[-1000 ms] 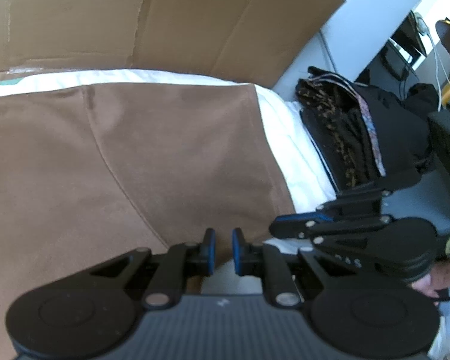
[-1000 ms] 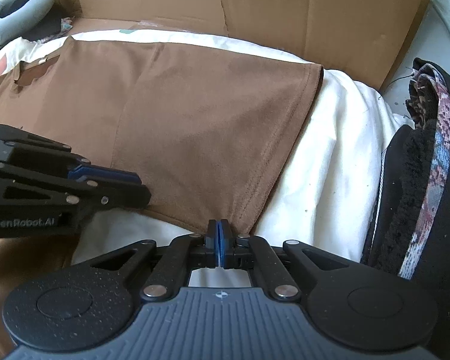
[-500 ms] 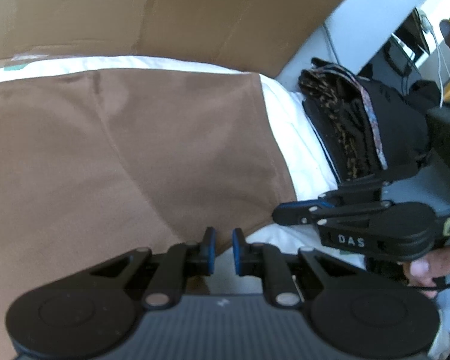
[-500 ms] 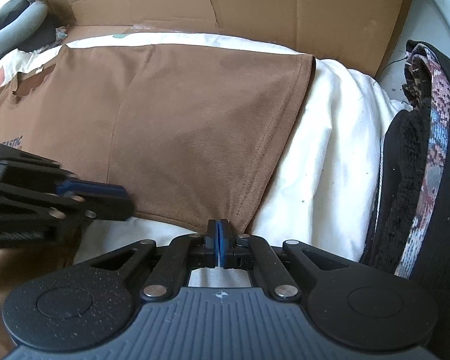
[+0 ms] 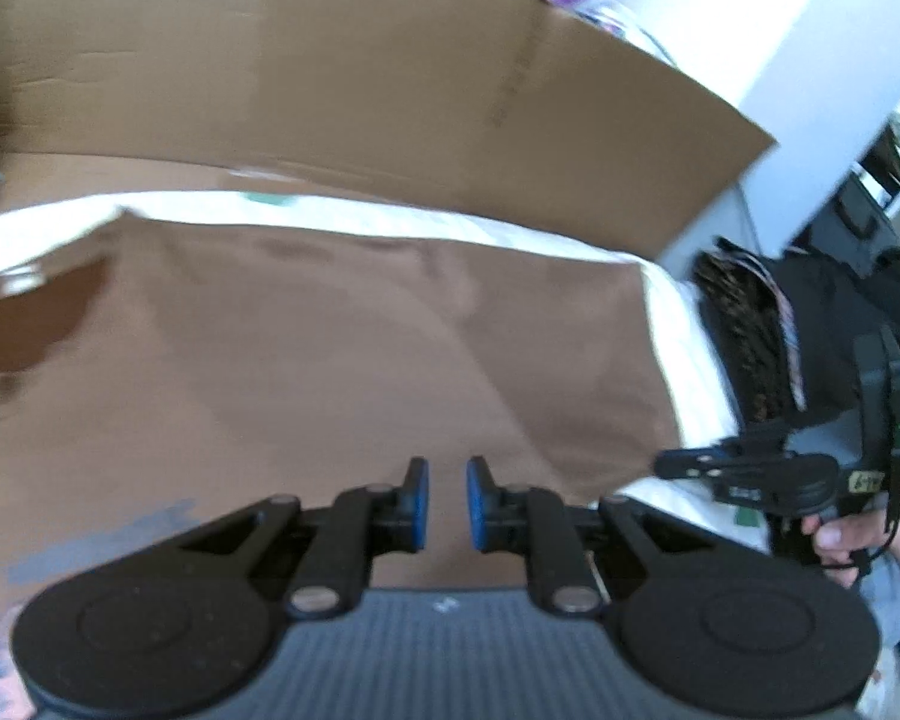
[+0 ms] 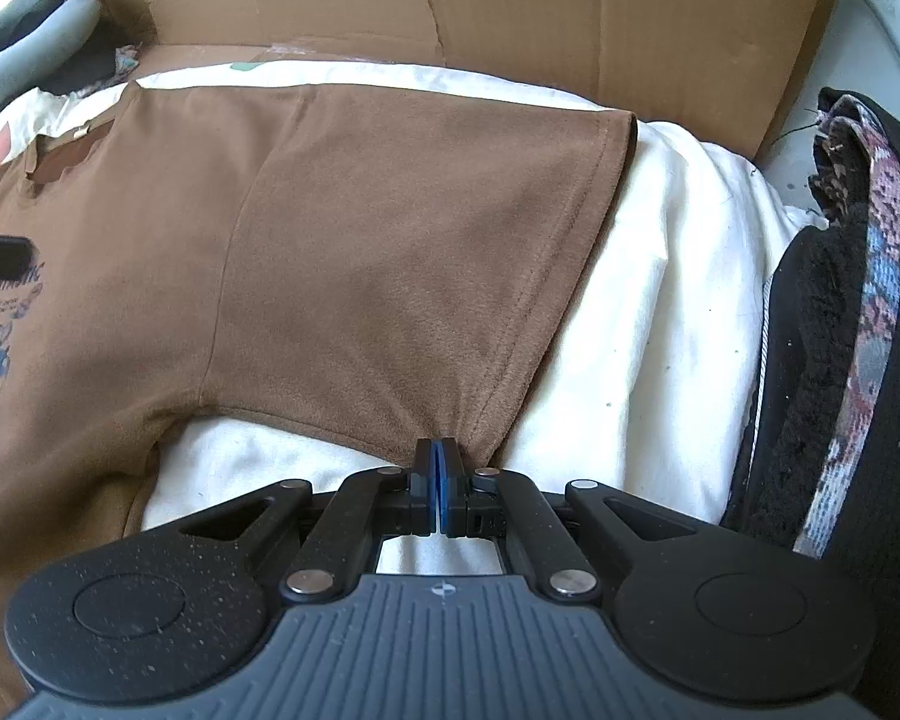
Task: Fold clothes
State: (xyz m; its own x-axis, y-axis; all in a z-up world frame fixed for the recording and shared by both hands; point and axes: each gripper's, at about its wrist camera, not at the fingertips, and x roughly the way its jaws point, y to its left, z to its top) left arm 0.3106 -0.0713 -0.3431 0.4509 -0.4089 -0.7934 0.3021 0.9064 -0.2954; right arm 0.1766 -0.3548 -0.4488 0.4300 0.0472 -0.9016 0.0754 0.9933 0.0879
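A brown T-shirt (image 6: 390, 240) lies spread on a white sheet (image 6: 660, 300), its short sleeve stretched toward me and a blue print on its chest at the left. My right gripper (image 6: 438, 471) is shut on the sleeve's lower hem corner, and the cloth puckers at the pads. In the left wrist view, which is blurred, the T-shirt (image 5: 330, 360) fills the middle. My left gripper (image 5: 447, 498) hovers over the shirt's body, open by a narrow gap with nothing between its pads. Its tip (image 6: 0, 258) shows at the left edge of the right wrist view.
Brown cardboard (image 6: 570, 0) stands along the far side of the sheet. A pile of dark patterned clothes (image 6: 840, 330) lies at the right. A grey ring cushion (image 6: 24, 36) sits at the far left. A hand (image 5: 840, 534) holds the right gripper (image 5: 750, 471).
My left gripper has swung left, away from the sleeve and over the shirt's body. The right gripper stays shut on the sleeve corner, and the sleeve now lies flatter.
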